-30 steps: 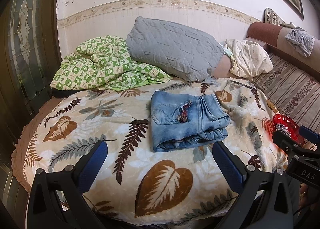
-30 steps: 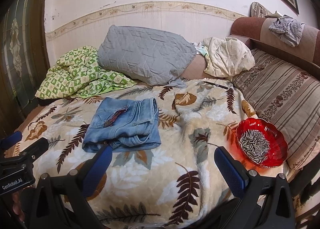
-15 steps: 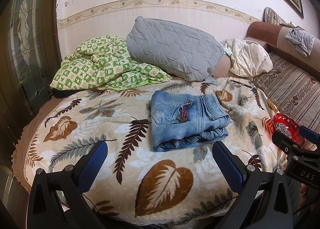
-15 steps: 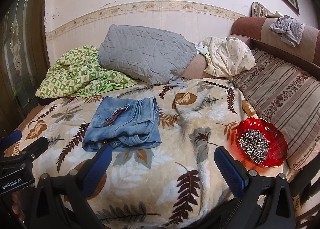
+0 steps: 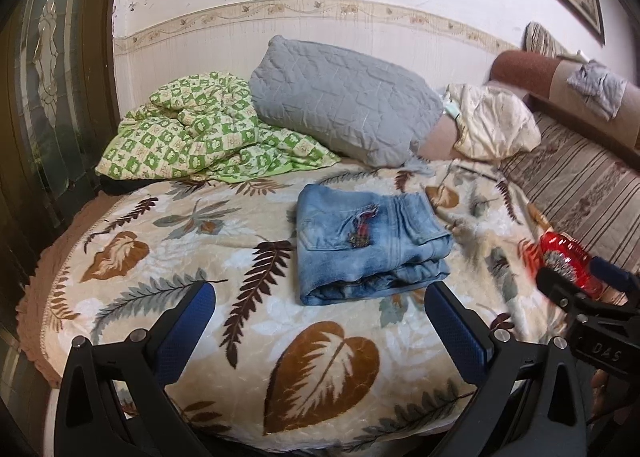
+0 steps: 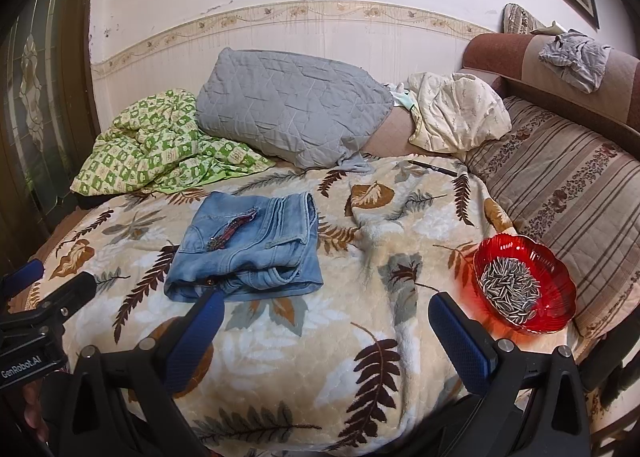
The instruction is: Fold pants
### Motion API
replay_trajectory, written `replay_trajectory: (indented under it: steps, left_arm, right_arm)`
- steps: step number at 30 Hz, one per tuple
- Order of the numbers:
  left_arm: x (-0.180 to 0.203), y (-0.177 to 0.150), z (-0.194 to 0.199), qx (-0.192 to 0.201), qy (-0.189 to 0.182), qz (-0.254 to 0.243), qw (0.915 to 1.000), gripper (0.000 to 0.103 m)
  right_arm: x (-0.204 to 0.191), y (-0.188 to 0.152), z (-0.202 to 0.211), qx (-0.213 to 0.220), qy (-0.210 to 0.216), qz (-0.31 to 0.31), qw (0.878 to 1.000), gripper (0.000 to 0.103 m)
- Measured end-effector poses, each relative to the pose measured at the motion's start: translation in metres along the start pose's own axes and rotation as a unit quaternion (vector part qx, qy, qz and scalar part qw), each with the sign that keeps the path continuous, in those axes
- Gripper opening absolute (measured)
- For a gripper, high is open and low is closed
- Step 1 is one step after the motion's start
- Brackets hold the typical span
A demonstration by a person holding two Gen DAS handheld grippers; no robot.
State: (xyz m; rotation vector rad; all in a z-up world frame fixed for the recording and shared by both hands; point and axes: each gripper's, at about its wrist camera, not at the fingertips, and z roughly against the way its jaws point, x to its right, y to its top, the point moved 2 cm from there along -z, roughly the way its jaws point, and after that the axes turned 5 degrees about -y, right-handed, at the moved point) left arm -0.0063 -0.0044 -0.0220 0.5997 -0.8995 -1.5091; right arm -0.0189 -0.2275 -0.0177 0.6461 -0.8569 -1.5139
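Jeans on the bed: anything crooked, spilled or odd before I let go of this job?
The jeans lie folded in a compact stack, layers slightly uneven at the near edge. The red bowl of seeds sits upright, nothing spilled. Nothing else stands out.

Red bowl of seeds

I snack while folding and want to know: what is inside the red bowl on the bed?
The red glass bowl holds a heap of striped sunflower seeds. Its red bottom shows around the heap; whatever lies beneath the seeds is covered.
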Motion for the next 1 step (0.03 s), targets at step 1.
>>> replay_trajectory:
  steps: [1]
  left_arm:
    - [-0.0002, 0.0010, -0.0009, -0.003, -0.002, -0.004, 1.0000, 0.103]
  right_arm:
    - [-0.0002, -0.0005, 0.0002, 0.000, -0.001, 0.000, 1.000, 0.103]
